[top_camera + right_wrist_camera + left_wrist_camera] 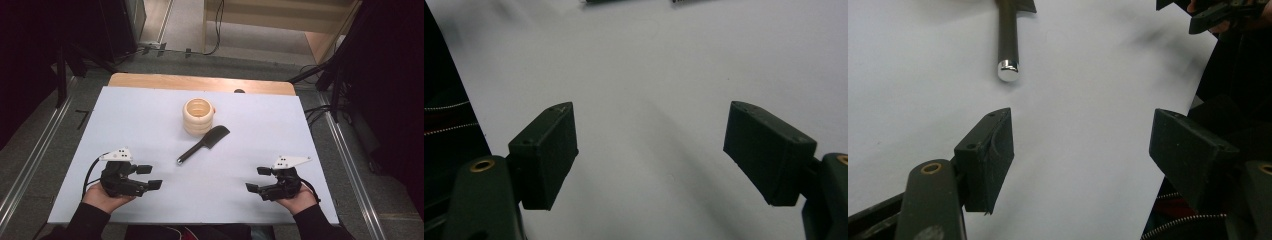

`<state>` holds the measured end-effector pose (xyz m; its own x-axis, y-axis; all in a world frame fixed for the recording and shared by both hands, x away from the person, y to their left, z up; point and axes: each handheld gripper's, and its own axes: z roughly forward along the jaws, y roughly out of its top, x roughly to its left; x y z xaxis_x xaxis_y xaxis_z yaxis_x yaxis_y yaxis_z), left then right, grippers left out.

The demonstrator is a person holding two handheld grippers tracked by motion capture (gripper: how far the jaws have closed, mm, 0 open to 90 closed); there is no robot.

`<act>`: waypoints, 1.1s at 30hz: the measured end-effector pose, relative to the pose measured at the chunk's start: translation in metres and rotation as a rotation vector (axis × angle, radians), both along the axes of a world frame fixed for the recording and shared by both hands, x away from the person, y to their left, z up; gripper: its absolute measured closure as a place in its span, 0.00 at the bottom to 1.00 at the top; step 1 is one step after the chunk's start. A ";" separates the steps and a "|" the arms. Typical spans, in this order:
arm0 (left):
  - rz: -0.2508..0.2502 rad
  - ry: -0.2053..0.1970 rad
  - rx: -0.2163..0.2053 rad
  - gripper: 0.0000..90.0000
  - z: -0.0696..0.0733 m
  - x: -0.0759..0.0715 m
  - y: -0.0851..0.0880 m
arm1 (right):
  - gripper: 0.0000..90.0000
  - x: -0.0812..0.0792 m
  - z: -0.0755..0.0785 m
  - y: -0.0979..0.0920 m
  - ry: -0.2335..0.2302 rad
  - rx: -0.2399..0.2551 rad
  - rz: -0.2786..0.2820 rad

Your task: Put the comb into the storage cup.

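High view gives me the white table (150,115), with a cream ribbed cup (198,116) standing at its far middle. Just near and right of the cup lies a black comb (202,144), its handle pointing toward my left gripper (149,177). That gripper sits near left, fingers (985,160) spread wide and holding nothing. My right gripper (259,179) rests near right, fingers (546,155) likewise spread over bare table.

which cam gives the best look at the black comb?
High view: the whole black comb lies flat beside the cream cup. Left gripper view catches just its handle and shiny end cap. Right gripper view has dark slivers at the top edge, unidentifiable.
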<state>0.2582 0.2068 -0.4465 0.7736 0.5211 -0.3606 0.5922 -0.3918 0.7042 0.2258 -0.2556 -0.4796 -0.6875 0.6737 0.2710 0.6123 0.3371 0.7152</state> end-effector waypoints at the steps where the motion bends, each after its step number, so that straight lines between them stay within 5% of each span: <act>1: -0.006 0.001 -0.008 0.29 0.000 0.000 0.000 | 0.21 0.000 0.000 0.000 0.001 -0.001 0.000; 15: 0.015 -0.033 0.044 0.31 0.005 0.014 -0.009 | 0.21 0.000 -0.001 0.001 0.008 0.003 0.004; 33: 0.019 -0.043 0.041 0.32 0.009 0.030 -0.022 | 0.21 0.000 -0.001 0.000 0.006 -0.001 0.004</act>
